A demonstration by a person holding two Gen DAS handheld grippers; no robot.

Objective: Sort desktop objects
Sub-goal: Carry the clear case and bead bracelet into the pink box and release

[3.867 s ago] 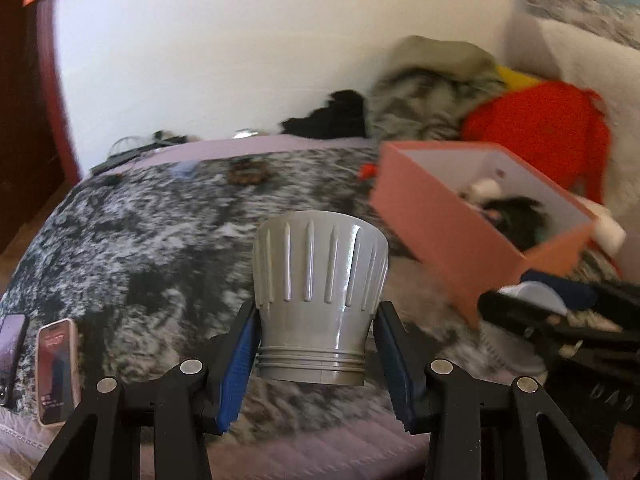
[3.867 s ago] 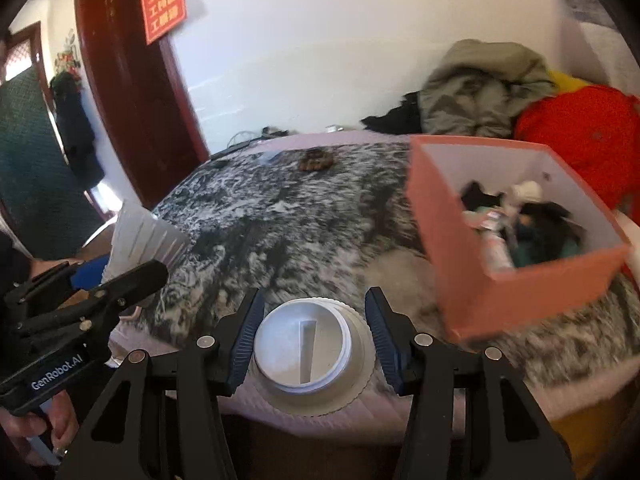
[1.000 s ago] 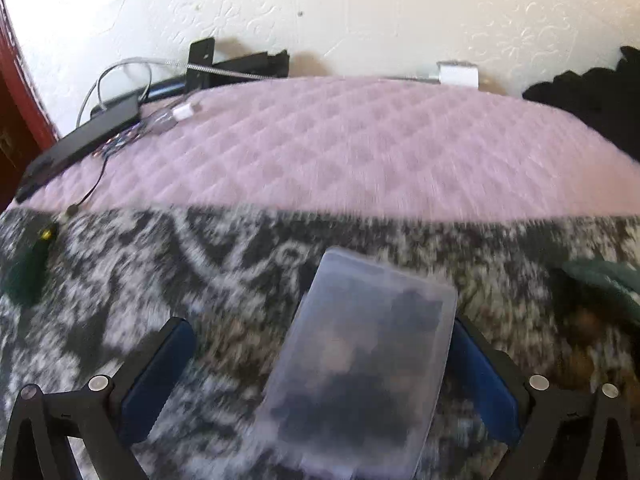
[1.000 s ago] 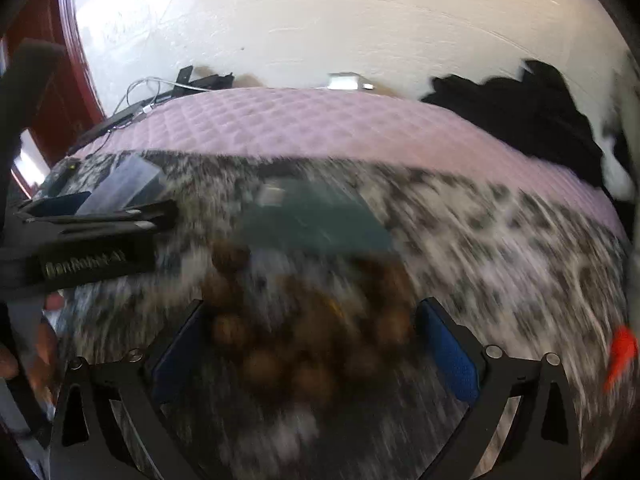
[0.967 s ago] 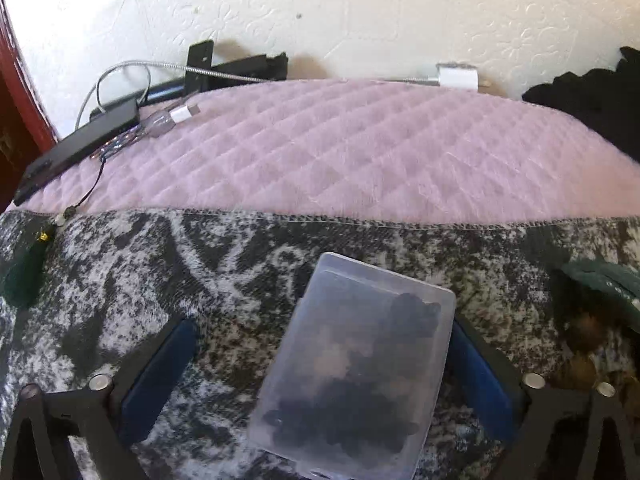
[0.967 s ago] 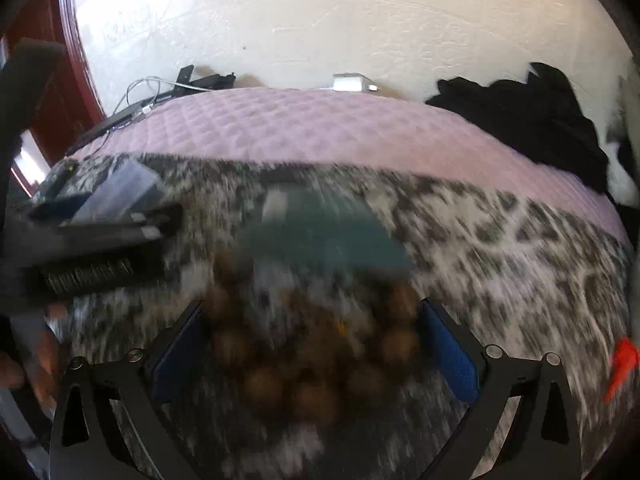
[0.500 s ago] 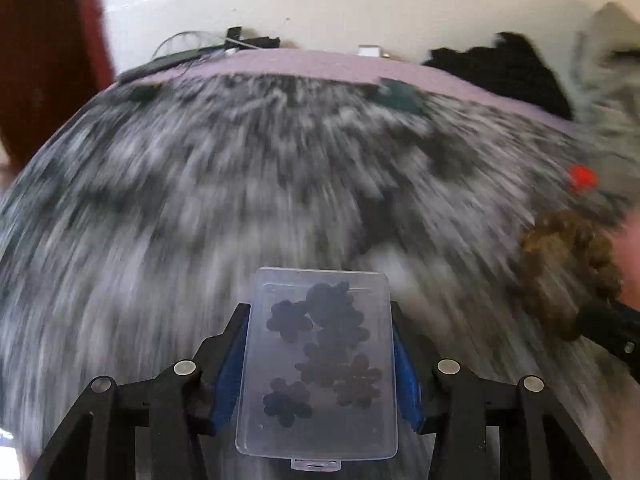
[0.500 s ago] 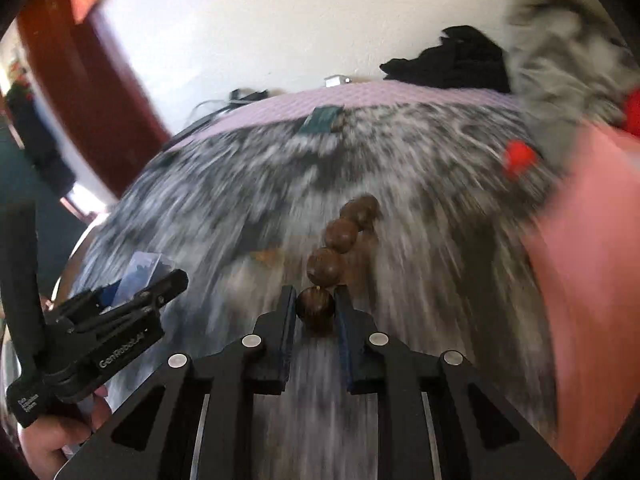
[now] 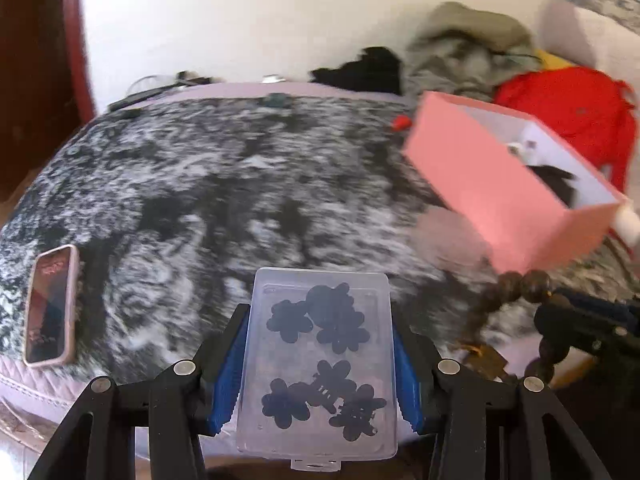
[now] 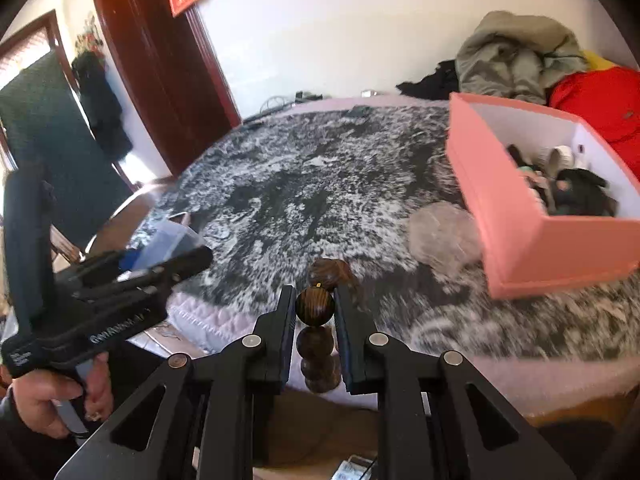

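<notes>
With the left gripper [image 9: 322, 364] pinching the case [image 9: 320, 364] and the right gripper [image 10: 315, 308] pinching the beads [image 10: 315, 307], both loads look bound for the box [image 10: 516, 240] at far right.

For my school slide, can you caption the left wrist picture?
Left gripper holds a clear case above the bed, near the pink box.

Contents of the pink box [image 10: 532, 240] a dark indistinct jumble; clear case [image 10: 168, 240] mostly hidden behind the left tongs [image 10: 176, 266].
</notes>
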